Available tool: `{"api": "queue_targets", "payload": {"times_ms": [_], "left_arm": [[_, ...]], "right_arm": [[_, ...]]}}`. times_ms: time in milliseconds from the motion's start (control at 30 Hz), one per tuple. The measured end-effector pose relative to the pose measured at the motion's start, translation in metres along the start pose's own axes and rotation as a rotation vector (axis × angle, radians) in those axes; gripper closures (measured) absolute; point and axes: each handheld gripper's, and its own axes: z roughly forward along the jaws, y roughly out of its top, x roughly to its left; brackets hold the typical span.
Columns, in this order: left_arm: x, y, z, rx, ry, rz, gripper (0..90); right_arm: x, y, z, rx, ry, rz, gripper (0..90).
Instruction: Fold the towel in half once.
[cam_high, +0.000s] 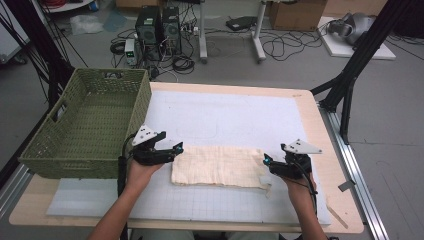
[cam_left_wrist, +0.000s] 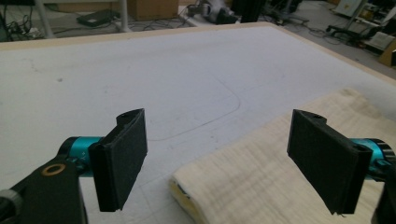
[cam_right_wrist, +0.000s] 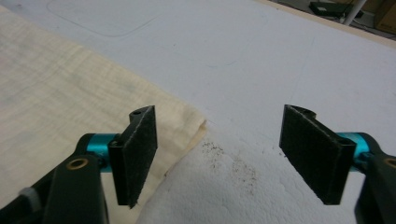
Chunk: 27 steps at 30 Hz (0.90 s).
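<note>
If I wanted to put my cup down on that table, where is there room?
The widest bare patch is the white mat behind the folded cloth, between the basket and the table's right edge. A narrower strip runs in front of the cloth. It is crowded at the cloth's two ends, where the left gripper and right gripper sit, jaws open.

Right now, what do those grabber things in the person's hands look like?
Each gripper, left and right, is black with a grey three-cornered plate on top and a black cable trailing back along the arm. Up close, the flat black pads look rough and sit on shiny teal posts, with a brass ring on the black arm below. The forearms have no sleeves.
</note>
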Motion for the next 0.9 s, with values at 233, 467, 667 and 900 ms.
{"api": "queue_targets", "payload": {"times_ms": [233,467,667,900], "left_arm": [[-0.006,-0.003,-0.006,-0.023,-0.042,0.007,19.2],[-0.007,-0.005,-0.011,-0.038,-0.038,0.008,19.5],[-0.008,-0.006,-0.009,-0.03,-0.04,0.01,19.5],[-0.009,-0.007,-0.009,-0.016,-0.037,0.019,19.5]], "right_arm": [[0.0,-0.013,-0.017,-0.036,-0.009,0.031,11.9],[-0.005,-0.015,-0.025,-0.059,0.015,0.028,11.7],[-0.003,-0.014,-0.024,-0.069,0.029,0.015,11.7],[0.0,-0.013,-0.024,-0.061,0.036,0.01,11.7]]}}
